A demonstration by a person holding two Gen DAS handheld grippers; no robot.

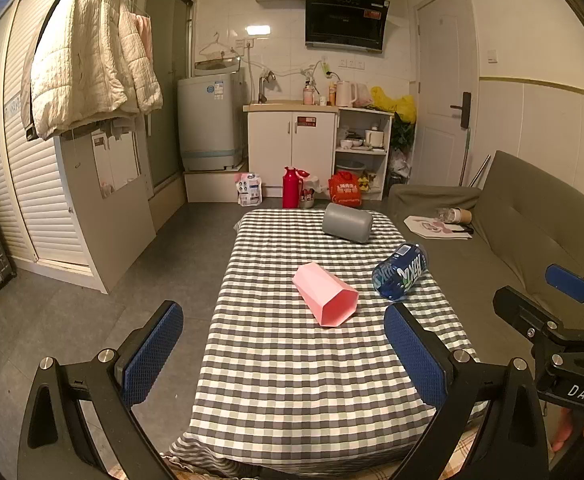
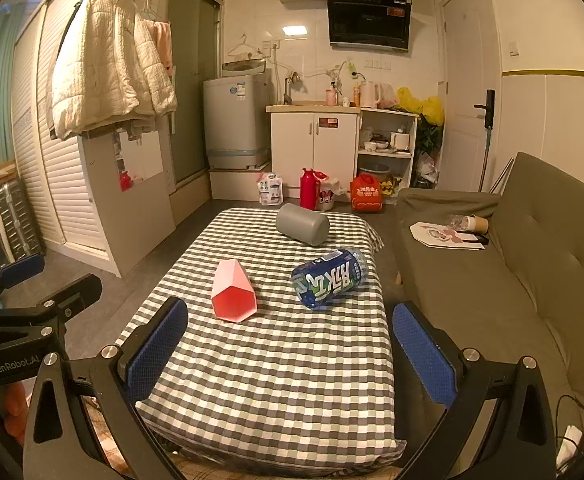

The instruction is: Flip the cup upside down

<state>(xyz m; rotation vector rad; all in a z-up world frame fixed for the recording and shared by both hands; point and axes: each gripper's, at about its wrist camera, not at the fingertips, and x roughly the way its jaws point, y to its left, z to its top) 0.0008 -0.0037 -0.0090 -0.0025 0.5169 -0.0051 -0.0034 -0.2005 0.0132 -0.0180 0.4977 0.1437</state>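
Pink faceted cup (image 1: pixel 325 295): on its side, mid checkered tablecloth (image 1: pixel 292 380), beside blue bottle (image 1: pixel 399 277). Left gripper (image 1: pixel 284 356), right gripper (image 2: pixel 290 354): both spread, empty, well short. Flip not begun.

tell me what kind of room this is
Most likely a small studio flat, with living and kitchen space in one room. A white sink cabinet under a black range hood, a pale blue top-loading washing machine and a grey-green sofa share the floor.
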